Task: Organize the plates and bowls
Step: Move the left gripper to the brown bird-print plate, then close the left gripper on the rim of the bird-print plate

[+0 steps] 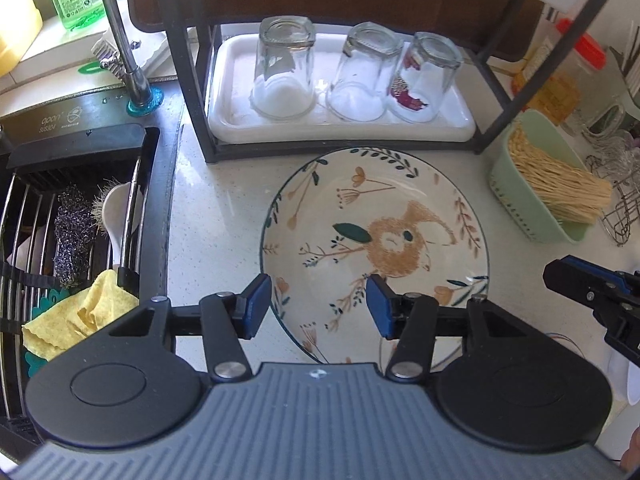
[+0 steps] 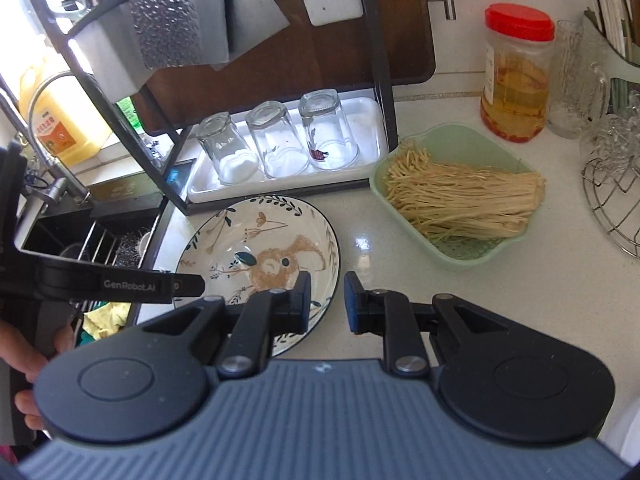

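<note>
A round plate (image 1: 360,200) painted with a rabbit and flowers lies flat on the pale counter, and shows again in the right wrist view (image 2: 240,236). My left gripper (image 1: 318,306) hovers over its near left rim, open. One blue pad is outside the rim and the other is over the plate's inside, and neither presses on it. My right gripper (image 2: 329,304) is by the plate's right edge, its jaws close together with only a narrow gap and nothing held. In the left wrist view the right gripper (image 1: 560,276) is off to the plate's right.
Behind the plate a black rack (image 1: 192,92) holds a white tray (image 1: 340,130) with three upturned glasses. A green basket (image 2: 472,256) of enoki mushrooms sits to the right. A red-lidded jar (image 2: 516,76) and a wire basket (image 2: 612,208) stand beyond. The sink (image 1: 80,208) lies left, with a yellow cloth.
</note>
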### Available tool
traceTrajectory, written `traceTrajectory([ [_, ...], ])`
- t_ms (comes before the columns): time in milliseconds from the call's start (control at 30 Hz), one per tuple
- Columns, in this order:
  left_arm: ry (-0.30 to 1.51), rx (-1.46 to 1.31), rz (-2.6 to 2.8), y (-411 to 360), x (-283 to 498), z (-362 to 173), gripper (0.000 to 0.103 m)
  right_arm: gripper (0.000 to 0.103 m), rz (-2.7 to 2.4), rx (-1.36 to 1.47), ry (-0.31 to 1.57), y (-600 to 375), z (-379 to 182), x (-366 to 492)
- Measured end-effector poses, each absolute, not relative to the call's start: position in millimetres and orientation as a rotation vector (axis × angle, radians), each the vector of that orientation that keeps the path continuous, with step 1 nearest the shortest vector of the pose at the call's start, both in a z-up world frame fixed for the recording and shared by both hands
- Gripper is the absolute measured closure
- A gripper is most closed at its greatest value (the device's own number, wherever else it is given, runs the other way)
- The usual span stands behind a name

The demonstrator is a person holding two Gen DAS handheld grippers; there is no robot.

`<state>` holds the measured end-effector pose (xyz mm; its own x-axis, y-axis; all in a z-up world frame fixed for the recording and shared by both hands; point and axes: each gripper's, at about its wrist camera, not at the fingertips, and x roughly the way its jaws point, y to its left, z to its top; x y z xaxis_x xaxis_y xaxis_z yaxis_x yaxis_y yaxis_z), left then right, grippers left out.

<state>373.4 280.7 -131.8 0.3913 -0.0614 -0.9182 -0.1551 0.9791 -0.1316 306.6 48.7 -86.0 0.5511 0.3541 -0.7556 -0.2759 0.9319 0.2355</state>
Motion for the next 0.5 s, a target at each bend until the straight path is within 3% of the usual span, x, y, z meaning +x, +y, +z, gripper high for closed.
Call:
traceTrajectory([
  [133,1.198,-0.258,0.107,292,386,-143,0.033,0.081,0.352,0.085,0.948,57,-96,320],
  [500,1.247,-0.265,0.100,308,404,-163,0.034,0.079,0.338,0.065,1.036,75,-119,348],
])
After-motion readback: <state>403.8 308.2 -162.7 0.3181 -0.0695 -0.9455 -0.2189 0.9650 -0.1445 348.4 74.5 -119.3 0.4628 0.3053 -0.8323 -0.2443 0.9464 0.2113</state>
